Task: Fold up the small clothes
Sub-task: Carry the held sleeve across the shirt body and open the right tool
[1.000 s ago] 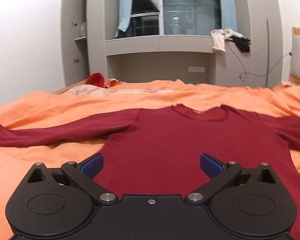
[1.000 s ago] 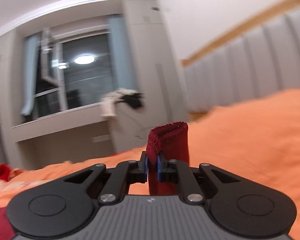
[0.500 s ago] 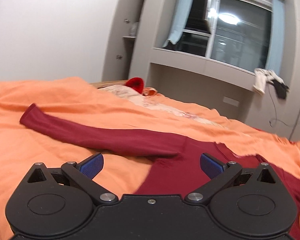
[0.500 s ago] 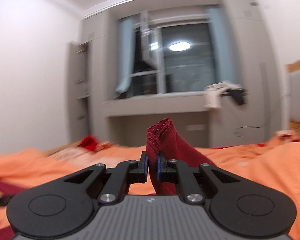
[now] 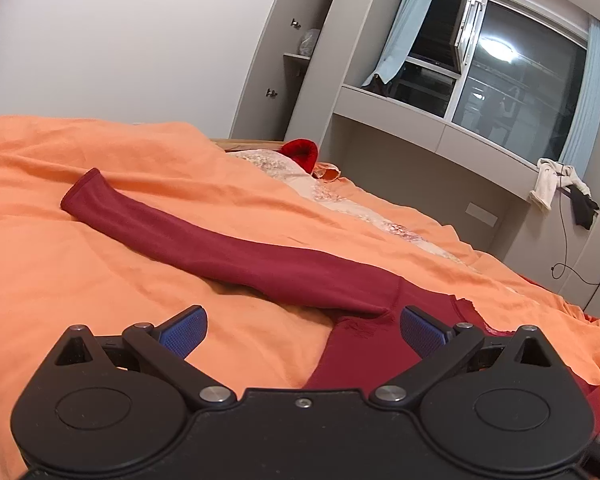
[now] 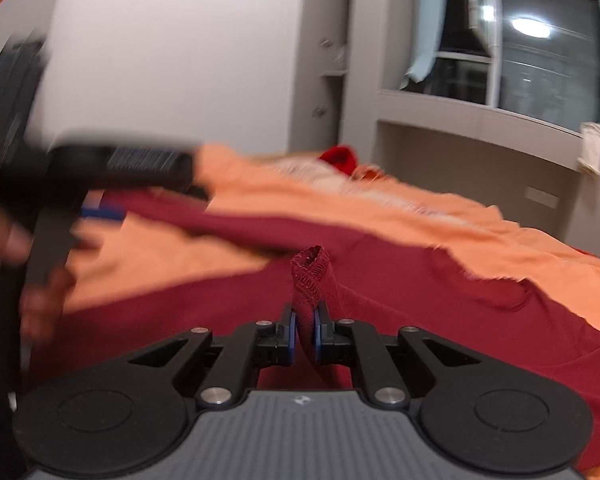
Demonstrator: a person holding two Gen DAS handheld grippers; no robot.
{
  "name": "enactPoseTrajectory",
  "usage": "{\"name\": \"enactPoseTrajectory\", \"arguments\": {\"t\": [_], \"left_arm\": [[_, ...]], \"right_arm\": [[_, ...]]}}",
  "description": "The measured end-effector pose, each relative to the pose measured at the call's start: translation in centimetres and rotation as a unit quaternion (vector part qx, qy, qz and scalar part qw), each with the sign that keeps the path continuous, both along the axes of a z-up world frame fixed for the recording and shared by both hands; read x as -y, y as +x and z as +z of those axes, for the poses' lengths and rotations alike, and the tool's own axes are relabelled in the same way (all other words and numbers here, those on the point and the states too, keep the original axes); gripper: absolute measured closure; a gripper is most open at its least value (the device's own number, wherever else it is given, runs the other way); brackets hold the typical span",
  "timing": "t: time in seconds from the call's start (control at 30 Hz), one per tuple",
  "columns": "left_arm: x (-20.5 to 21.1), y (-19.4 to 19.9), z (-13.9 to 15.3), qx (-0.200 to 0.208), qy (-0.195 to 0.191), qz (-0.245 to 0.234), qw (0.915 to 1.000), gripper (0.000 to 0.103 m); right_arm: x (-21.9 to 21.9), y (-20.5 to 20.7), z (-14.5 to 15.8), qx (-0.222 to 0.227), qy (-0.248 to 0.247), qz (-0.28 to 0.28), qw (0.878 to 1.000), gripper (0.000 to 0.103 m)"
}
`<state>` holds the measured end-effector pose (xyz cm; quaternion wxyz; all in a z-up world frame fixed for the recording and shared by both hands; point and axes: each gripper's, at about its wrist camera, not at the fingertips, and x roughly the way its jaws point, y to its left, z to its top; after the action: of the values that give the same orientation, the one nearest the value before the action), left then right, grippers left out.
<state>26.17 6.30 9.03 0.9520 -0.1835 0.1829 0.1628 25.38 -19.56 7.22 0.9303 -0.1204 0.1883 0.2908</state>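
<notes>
A dark red long-sleeved top (image 5: 364, 344) lies flat on the orange bedspread (image 5: 60, 272). Its left sleeve (image 5: 204, 248) stretches out to the left, cuff at the far end. My left gripper (image 5: 302, 328) hovers open just short of the armpit, nothing between its blue pads. In the right wrist view my right gripper (image 6: 304, 330) is shut on the cuff of the other sleeve (image 6: 310, 276), holding it above the top's body (image 6: 420, 312). The left gripper (image 6: 112, 184) shows blurred at the left there, with a hand behind it.
A bright red garment (image 5: 300, 152) and a pale patterned cloth (image 5: 332, 196) lie at the far edge of the bed. Grey cupboards (image 5: 296, 52) and a window ledge (image 5: 440, 120) with hanging clothes (image 5: 560, 188) stand beyond. A cable (image 5: 572, 256) dangles at the right.
My right gripper swung left with the sleeve cuff, from beside the headboard to over the top's body. My left gripper shifted left and rolled, now facing the outstretched left sleeve.
</notes>
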Motion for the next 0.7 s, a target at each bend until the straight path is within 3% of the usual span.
{"name": "enactPoseTrajectory", "arguments": {"t": [0.1, 0.2, 0.27, 0.33, 0.43, 0.7], "left_arm": [[0.1, 0.3, -0.1, -0.005, -0.007, -0.004, 1.0, 0.001], [0.3, 0.5, -0.3, -0.011, -0.008, -0.016, 0.9998, 0.001], [0.5, 0.7, -0.4, -0.017, -0.006, -0.026, 0.9995, 0.001], [0.9, 0.9, -0.7, -0.024, -0.006, -0.039, 0.9989, 0.001], [1.3, 1.3, -1.1, -0.035, -0.009, -0.059, 0.9976, 0.001], [3.8, 2.2, -2.8, -0.069, 0.004, -0.136, 0.9883, 0.001]], "right_arm": [[-1.6, -1.2, -1.4, -0.006, -0.037, 0.019, 0.999, 0.093], [-2.0, -2.4, -2.6, -0.02, -0.054, 0.036, 0.998, 0.085], [-1.9, -3.2, -2.9, -0.026, -0.054, 0.051, 0.997, 0.065], [-1.5, -3.8, -3.0, -0.023, -0.057, 0.059, 0.996, 0.052], [-0.2, -4.6, -2.9, -0.026, -0.062, 0.064, 0.996, 0.043], [6.8, -3.9, -1.9, -0.041, -0.02, -0.022, 0.999, 0.02]]}}
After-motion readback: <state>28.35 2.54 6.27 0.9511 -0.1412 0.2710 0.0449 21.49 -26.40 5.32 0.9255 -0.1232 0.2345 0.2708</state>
